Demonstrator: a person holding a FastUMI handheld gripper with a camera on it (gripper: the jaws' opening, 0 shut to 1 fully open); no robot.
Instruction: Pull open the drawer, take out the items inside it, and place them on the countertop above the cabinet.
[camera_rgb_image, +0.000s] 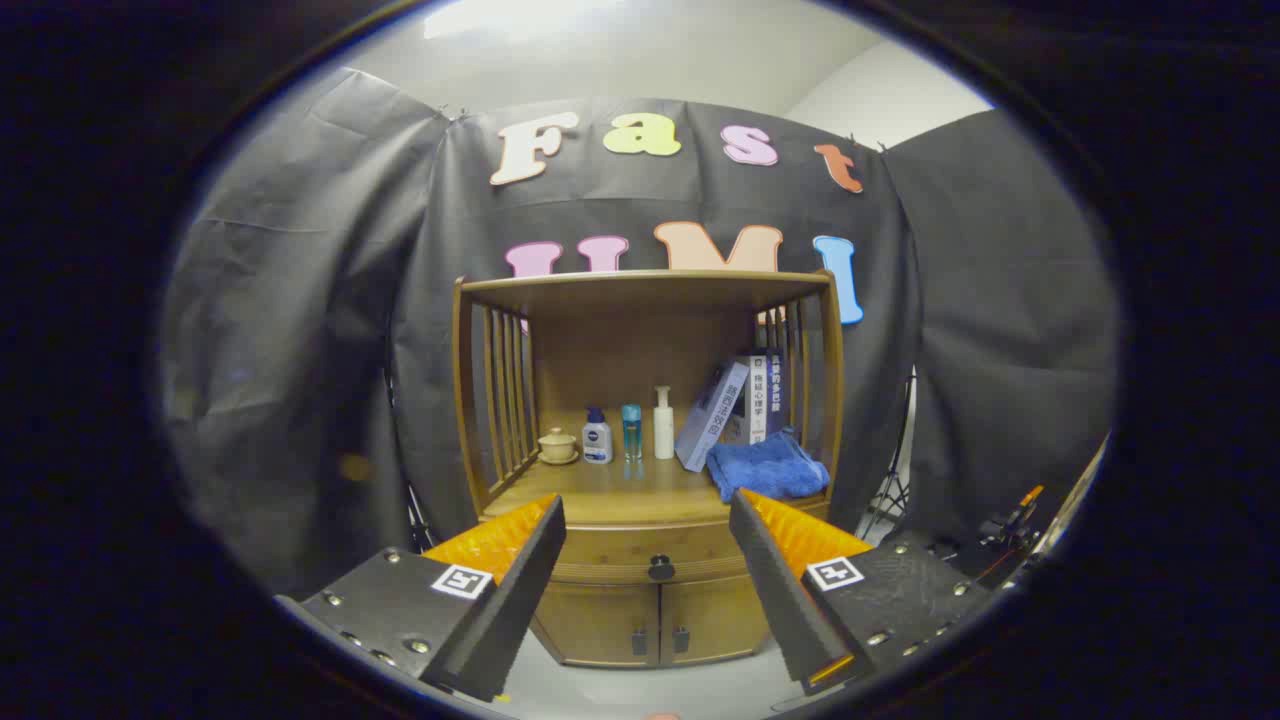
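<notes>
Wooden and warm brown, the small slatted-sided cabinet (645, 470) stands beyond our gripper (647, 530), whose jaws hang spread wide apart, holding nothing. Its shallow wooden drawer (620, 553) sits shut just under the surface (590, 497), the dark round knob (661, 568) showing between the fingers. On that surface we see a crumpled blue cloth (766, 465) at the right, leaning books (735, 408) behind it, three small bottles (630, 430) mid-back, and a tan lidded cup (557, 445) at the left.

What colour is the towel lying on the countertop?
Blue; the towel shows best in the gripper view, beyond the open claw.
</notes>
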